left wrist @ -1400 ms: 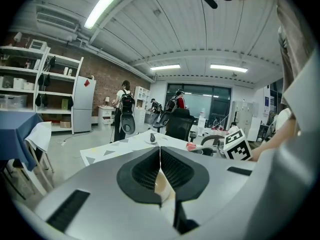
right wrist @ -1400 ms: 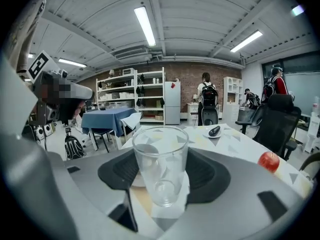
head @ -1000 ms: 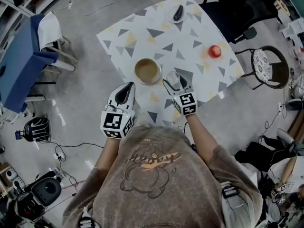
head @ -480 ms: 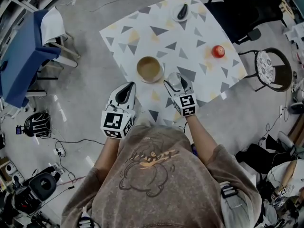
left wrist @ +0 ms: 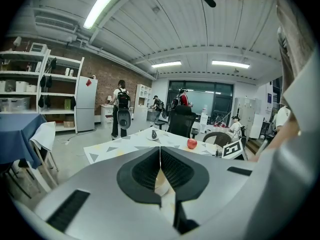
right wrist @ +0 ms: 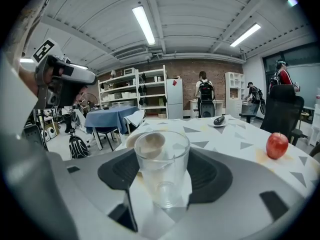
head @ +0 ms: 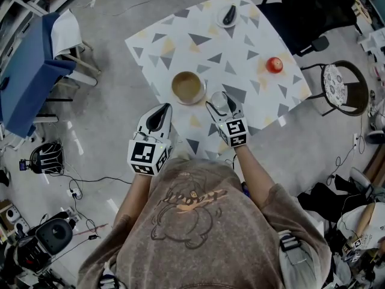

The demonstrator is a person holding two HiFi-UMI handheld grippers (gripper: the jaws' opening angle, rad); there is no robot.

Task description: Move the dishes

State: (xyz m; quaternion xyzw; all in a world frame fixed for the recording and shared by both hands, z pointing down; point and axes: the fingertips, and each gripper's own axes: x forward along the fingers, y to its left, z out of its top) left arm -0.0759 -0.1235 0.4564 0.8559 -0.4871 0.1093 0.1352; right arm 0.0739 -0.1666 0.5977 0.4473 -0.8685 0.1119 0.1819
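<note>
the glass [right wrist: 162,164] stands upright, its long axis vertical and its open mouth up, and it looks empty. it is in the near part of the table [head: 180,35], just to the right of the tan bowl [head: 187,87]. the right gripper [head: 221,106] has its two jaws closed on the glass, one pad on each side of the wall. whether the bottom of the glass touches the cloth or is a little above it, i cannot tell.

the right forearm [head: 255,173] reaches forward from the body to the near edge of the table, and the marker cube on this gripper faces up. the left gripper [left wrist: 160,166] is held at the near left edge of the table, pointing forward toward the bowl. its jaws are together with only a thin slit between them, and they hold nothing. a red apple [head: 274,64] lies at the right side of the table, well apart from the glass, and a small plate [head: 227,15] with a dark thing on it is at the far edge.
</note>
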